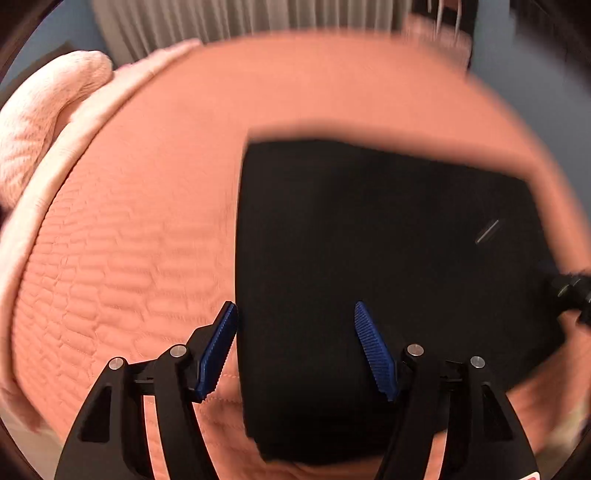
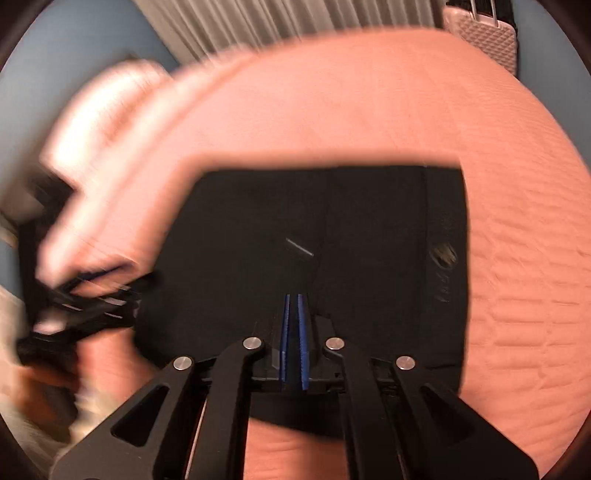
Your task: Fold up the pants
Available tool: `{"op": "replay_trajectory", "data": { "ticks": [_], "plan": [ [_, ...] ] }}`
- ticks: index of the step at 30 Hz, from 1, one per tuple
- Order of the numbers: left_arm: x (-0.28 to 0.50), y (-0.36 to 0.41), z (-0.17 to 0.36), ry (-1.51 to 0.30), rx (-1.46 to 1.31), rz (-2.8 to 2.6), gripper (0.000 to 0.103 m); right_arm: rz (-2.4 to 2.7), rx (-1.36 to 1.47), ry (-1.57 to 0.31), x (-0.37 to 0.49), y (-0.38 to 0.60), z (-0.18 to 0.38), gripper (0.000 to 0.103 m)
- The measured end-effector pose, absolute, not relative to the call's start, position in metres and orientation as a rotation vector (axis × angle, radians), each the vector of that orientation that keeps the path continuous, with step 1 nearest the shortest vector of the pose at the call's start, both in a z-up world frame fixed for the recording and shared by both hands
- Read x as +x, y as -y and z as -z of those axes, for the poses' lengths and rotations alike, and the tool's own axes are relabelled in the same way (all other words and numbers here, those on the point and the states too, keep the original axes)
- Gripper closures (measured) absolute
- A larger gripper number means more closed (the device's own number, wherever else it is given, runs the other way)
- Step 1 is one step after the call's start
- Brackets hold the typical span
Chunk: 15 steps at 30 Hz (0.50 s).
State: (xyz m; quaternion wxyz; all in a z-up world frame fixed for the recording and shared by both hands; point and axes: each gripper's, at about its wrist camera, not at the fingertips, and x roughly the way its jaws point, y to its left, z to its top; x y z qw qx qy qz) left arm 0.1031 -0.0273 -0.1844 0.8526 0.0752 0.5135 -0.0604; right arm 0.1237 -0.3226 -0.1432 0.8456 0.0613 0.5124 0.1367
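The black pants [image 1: 369,277] lie folded into a rough rectangle on the salmon quilted bedspread [image 1: 147,221]. My left gripper [image 1: 293,325] is open, its blue pads straddling the pants' left edge just above the fabric, holding nothing. In the right wrist view the pants [image 2: 332,240] fill the middle. My right gripper [image 2: 294,306] has its blue pads nearly together over the pants' near edge, with a thin dark layer between them; whether it is fabric is hard to tell. The left gripper [image 2: 92,299] shows blurred at the left.
A pale pink knitted blanket [image 1: 40,122] lies at the bed's far left. A curtain [image 1: 240,18] hangs behind the bed. A pink suitcase [image 2: 484,33] stands at the far right corner. The bedspread [image 2: 517,258] extends to the right of the pants.
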Motion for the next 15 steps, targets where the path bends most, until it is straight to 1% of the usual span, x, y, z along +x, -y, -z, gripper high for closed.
{"op": "replay_trajectory", "data": {
  "ticks": [1,2,3,4,6,7,8,10,11,12,13,14,15],
  "plan": [
    [0.101,0.016,0.182,-1.073,0.116,0.124,0.028,-0.323,0.207,-1.063,0.122,0.336,0.152,0.103],
    [0.096,0.001,0.173,-1.082,0.085,0.102,0.032,-0.298,0.307,-1.075,0.118,0.355,0.148,0.103],
    [0.099,-0.013,0.159,-1.055,0.068,0.052,0.035,-0.239,0.298,-1.079,0.116,0.359,0.139,0.103],
    [0.102,-0.016,0.147,-1.015,0.051,0.046,0.035,-0.193,0.243,-1.026,0.113,0.361,0.119,0.096],
    [0.119,-0.011,0.121,-0.946,0.037,0.085,0.035,-0.235,0.201,-0.967,0.127,0.35,0.092,0.096],
    [0.135,-0.005,0.11,-0.906,0.034,0.124,0.031,-0.275,0.19,-0.949,0.137,0.341,0.083,0.096],
    [0.146,0.003,0.105,-0.884,0.039,0.147,0.031,-0.335,0.177,-0.921,0.159,0.321,0.073,0.096],
    [0.183,0.026,0.125,-0.922,0.12,0.131,0.031,-0.381,0.173,-0.918,0.182,0.306,0.075,0.096],
    [0.204,0.035,0.14,-0.987,0.162,0.118,0.031,-0.42,0.177,-0.967,0.209,0.284,0.086,0.098],
    [0.222,0.035,0.158,-1.058,0.177,0.093,0.033,-0.429,0.165,-1.012,0.233,0.28,0.096,0.098],
    [0.236,0.023,0.176,-1.096,0.146,0.091,0.029,-0.402,0.137,-1.058,0.249,0.273,0.114,0.101],
    [0.242,0.012,0.182,-1.069,0.135,0.087,0.028,-0.345,0.084,-1.114,0.266,0.274,0.135,0.103],
    [0.246,0.003,0.184,-1.077,0.144,0.076,0.028,-0.385,0.136,-1.113,0.271,0.287,0.144,0.103]
  ]
}}
